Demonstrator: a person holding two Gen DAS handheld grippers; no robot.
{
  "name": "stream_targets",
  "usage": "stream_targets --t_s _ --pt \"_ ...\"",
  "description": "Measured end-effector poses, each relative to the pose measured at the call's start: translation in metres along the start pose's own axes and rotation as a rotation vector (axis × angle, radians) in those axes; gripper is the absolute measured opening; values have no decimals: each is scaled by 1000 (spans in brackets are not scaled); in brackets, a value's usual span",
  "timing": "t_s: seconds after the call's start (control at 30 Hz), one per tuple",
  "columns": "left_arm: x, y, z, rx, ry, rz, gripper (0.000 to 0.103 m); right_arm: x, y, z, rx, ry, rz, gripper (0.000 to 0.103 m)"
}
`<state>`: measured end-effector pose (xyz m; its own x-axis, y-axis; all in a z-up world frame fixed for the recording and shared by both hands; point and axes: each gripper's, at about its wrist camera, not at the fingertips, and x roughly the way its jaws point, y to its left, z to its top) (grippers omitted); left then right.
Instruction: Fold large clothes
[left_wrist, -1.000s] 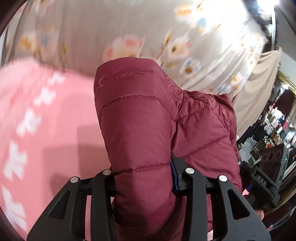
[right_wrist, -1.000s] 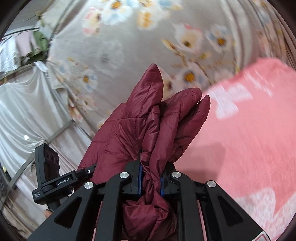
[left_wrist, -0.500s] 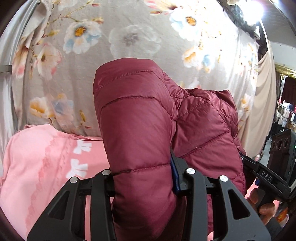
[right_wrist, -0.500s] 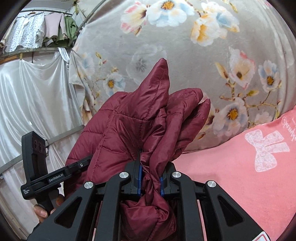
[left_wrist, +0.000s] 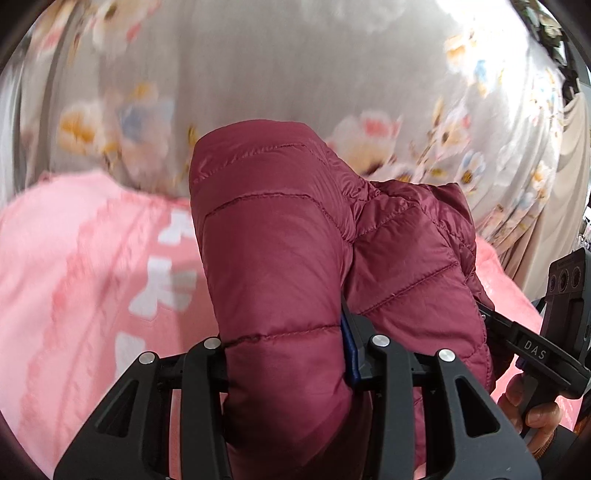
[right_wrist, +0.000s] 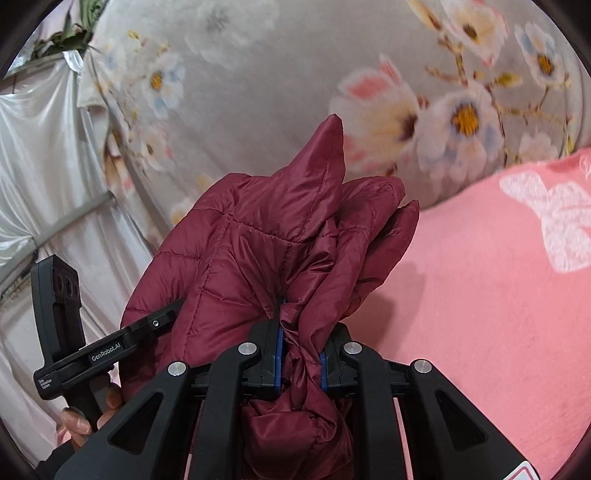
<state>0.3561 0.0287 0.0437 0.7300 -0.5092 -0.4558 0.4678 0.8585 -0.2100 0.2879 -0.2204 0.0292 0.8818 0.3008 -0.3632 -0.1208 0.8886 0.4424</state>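
A dark red quilted puffer jacket (left_wrist: 280, 258) is held up off the pink bed cover (left_wrist: 74, 266) by both grippers. My left gripper (left_wrist: 284, 354) is shut on a thick padded fold of it, which bulges forward and hides the fingertips. My right gripper (right_wrist: 299, 354) is shut on a bunched, twisted edge of the same jacket (right_wrist: 258, 243), whose folds stick up ahead of the jaws. Each view shows the other gripper beside the jacket, held in a hand (right_wrist: 79, 421).
The pink bed cover (right_wrist: 480, 295) with white bow prints lies below and ahead. A grey flowered cloth (right_wrist: 280, 74) hangs behind it like a wall. White sheeting (right_wrist: 40, 155) hangs at the left of the right wrist view, and a beige curtain (left_wrist: 565, 177) at the right of the left one.
Both grippers have swept sideways and lowered with the jacket still gripped. The flowered cloth and pink cover shifted across both views. The grips look the same.
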Motion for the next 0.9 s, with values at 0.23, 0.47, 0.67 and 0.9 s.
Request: stream_targets --t_s 0.23,0.47,0.67,0.9 --pt "57 35 -44 -40 128 28 41 49 -25 -43 34 112 -58 15" --pt "64 45 -60 -66 129 53 58 70 -38 -58 64 203 -125 24" --pt "61 50 -61 -124 195 236 97 61 -47 -61 107 229 -247 61" --pt "-2 43 -62 -176 240 464 92 -21 -29 -67 49 105 -331 22"
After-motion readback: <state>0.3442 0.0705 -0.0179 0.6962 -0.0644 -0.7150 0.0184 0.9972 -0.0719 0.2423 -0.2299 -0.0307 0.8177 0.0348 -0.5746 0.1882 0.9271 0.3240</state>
